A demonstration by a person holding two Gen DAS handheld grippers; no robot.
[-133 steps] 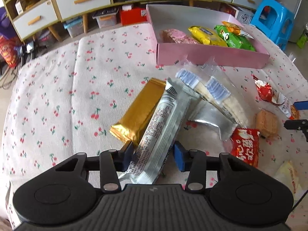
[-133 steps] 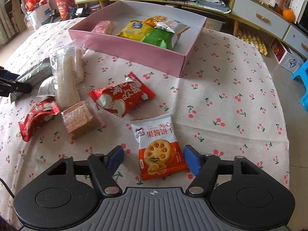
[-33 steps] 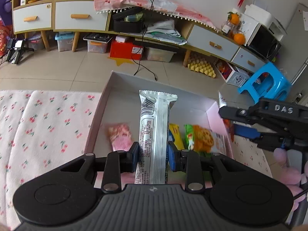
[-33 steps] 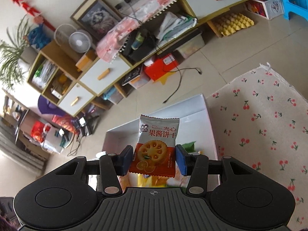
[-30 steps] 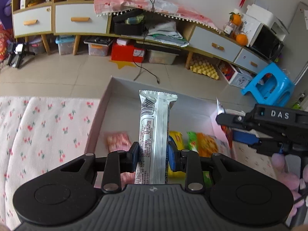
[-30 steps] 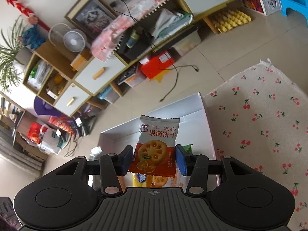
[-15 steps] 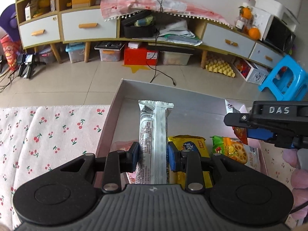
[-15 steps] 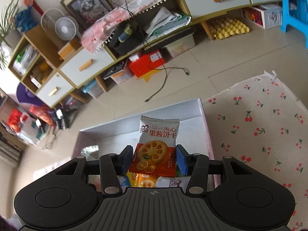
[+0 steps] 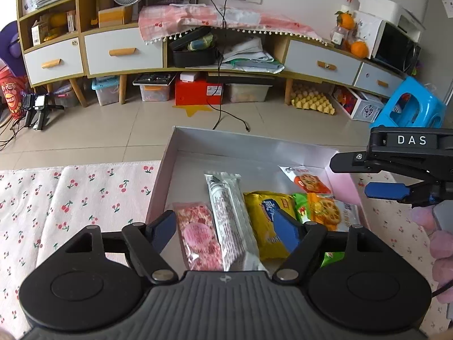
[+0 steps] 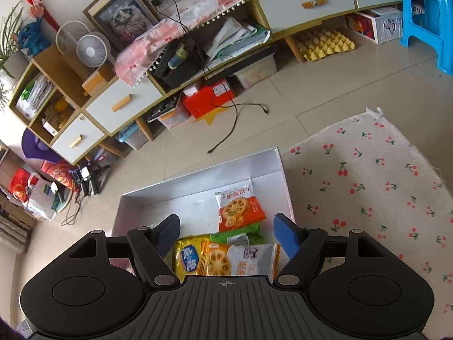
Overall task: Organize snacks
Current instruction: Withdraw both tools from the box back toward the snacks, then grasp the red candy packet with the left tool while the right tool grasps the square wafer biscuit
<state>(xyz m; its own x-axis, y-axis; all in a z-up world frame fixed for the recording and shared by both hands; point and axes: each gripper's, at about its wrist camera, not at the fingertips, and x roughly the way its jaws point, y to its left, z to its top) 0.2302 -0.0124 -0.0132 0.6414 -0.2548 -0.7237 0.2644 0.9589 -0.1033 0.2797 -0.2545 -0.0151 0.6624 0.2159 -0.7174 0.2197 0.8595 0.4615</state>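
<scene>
The left gripper (image 9: 226,228) hangs over the pink box (image 9: 167,175), its jaws opening and pressing on nothing. Between and below its fingers, the silver bar (image 9: 229,221) lies flat on the box floor, with a pink speckled bar (image 9: 198,232) just left of it and a yellow packet (image 9: 266,215) to its right, partly under the right finger. Left of the fingers lies bare cherry-print cloth (image 9: 85,198).

The right gripper (image 10: 226,233) is also opening, with nothing held. Ahead of its fingers the orange biscuit packet (image 10: 239,206) lies in the box's far right corner, beside the wall; its printed characters are too small to read. The box floor left of it is bare. In the left view the right gripper's side reads "DAS".
</scene>
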